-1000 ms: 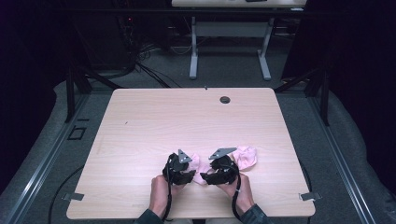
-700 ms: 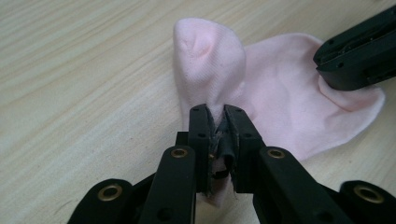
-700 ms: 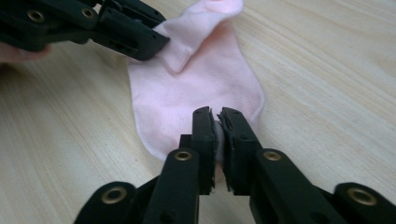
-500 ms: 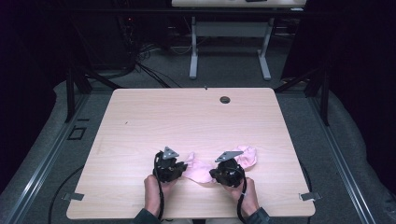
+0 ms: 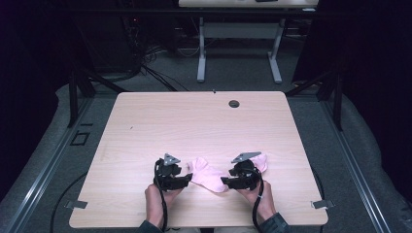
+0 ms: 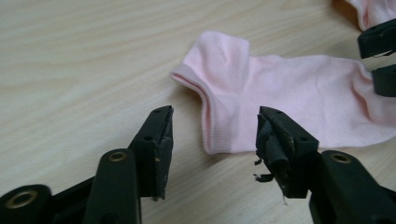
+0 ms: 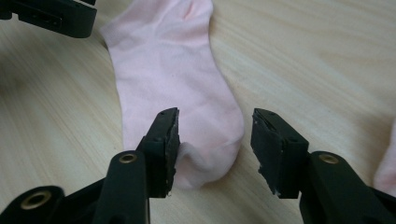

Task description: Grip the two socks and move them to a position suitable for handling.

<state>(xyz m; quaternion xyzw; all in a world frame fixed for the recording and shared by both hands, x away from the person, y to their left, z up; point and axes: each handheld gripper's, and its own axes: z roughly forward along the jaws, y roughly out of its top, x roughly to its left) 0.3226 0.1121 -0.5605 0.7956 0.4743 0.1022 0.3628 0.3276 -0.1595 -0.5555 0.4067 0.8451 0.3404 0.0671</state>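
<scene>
Near the front edge of the wooden tabletop (image 5: 194, 121), a pink ankle sock (image 5: 208, 174) lies flat between two hand-held grippers. The left gripper (image 5: 183, 178) sits just beside the sock's cuff end, its jaws spread apart and holding nothing; in the left gripper view the ribbed cuff (image 6: 212, 116) lies on the wood just ahead of the gap between them. The right gripper (image 5: 228, 182) is at the toe end, jaws likewise apart; in the right gripper view the rounded toe (image 7: 210, 158) lies in the gap, against the left jaw's pad. A second pink sock (image 5: 260, 161) rests just behind the right gripper, toward the tabletop's right edge. A dark cable grommet (image 5: 234, 103) marks the far edge.
</scene>
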